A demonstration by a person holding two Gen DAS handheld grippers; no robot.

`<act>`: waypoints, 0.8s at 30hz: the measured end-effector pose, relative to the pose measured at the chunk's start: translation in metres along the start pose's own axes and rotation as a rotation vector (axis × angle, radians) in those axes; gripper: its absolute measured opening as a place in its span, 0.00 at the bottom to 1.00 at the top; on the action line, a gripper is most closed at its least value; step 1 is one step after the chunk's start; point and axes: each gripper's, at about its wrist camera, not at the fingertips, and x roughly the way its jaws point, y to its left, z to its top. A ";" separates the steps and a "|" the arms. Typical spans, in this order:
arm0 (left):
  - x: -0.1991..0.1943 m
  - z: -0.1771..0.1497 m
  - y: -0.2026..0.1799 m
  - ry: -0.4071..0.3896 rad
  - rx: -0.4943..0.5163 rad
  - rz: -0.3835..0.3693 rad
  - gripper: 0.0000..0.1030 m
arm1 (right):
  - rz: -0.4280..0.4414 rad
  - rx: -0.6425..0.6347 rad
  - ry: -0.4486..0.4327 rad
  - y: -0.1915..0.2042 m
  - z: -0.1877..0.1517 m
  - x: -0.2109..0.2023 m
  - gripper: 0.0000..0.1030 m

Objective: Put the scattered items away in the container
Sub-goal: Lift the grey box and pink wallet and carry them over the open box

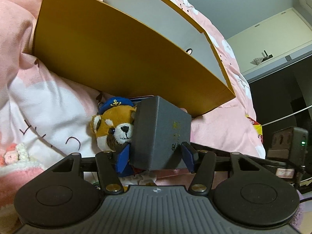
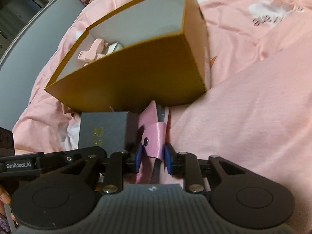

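Two claws work just in front of the big yellow box [image 2: 136,72], which sits on the pink bed [image 2: 253,107] with its open top up and beyond them. The left claw [image 1: 156,154] is wide, its pads on both sides of the grey box [image 1: 161,128]; I cannot tell if it squeezes. The right claw [image 2: 153,156] is narrow and pinches the pink pouch [image 2: 154,134], whose long side points at the yellow box.
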 end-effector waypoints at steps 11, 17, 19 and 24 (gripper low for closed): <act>-0.012 0.000 -0.001 -0.039 -0.010 -0.036 0.48 | 0.029 0.011 -0.015 0.000 -0.006 0.001 0.24; -0.029 -0.002 -0.009 -0.084 0.019 -0.052 0.39 | 0.031 -0.005 -0.059 0.006 -0.006 -0.021 0.22; -0.033 -0.003 -0.011 -0.099 0.026 -0.056 0.38 | 0.033 -0.007 -0.073 0.009 -0.006 -0.028 0.21; -0.039 -0.004 -0.021 -0.125 0.055 -0.050 0.38 | 0.042 -0.016 -0.098 0.013 -0.004 -0.042 0.21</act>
